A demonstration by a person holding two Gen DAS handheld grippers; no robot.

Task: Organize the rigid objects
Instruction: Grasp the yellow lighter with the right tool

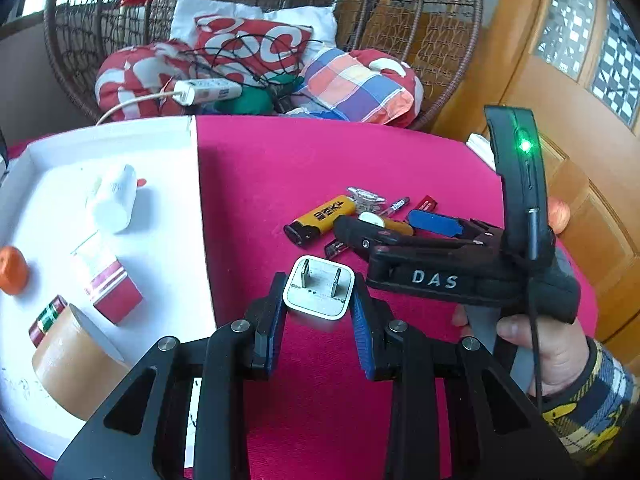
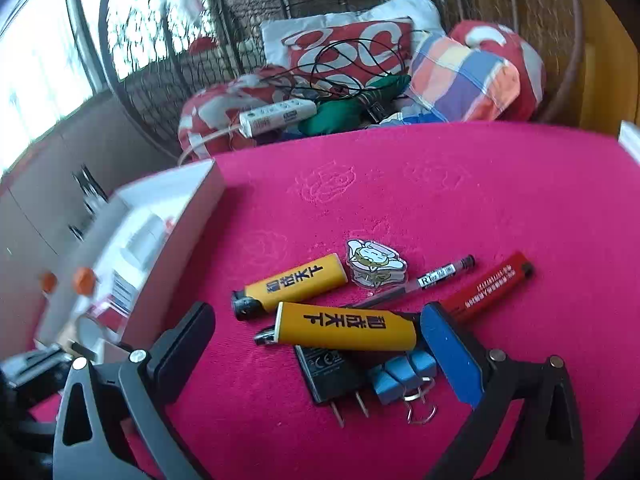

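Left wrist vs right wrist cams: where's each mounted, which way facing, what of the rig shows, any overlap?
Left wrist: on the left gripper, facing along its fingers, shut on the white charger; white tray left; right gripper and hand visible.
Right wrist: on the right gripper, open over two yellow lighters; only its fingers show.
Shared: lighters, pen, tray, red cloth.
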